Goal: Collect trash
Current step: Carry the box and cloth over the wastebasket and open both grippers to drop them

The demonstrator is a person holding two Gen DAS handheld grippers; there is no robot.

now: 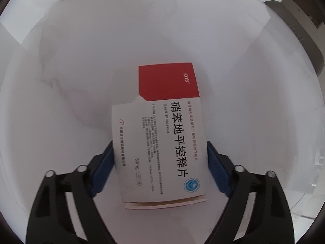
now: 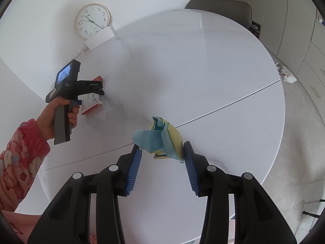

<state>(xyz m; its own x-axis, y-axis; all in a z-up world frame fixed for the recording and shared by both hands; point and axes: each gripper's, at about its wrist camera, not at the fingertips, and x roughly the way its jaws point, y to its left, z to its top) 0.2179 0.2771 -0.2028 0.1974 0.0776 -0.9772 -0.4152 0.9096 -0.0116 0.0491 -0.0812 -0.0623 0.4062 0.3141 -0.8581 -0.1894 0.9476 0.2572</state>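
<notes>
left gripper (image 1: pixel 160 162) pads touching both sides of medicine box (image 1: pixel 162 138) on white table (image 1: pixel 81 61), right gripper (image 2: pixel 162 158) pinching crumpled blue-yellow paper (image 2: pixel 162 140)

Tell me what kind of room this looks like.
Probably a dining area in a home. A large round white table fills the view, a grey upholstered chair is pushed up to its far side, and pale built-in cabinets line the wall behind. A wall clock leans against the wall.

Medicine box (image 1: pixel 160 134): "硝苯地平控释片", "30mg". Clock (image 2: pixel 91 21): numerals 1–12.
</notes>
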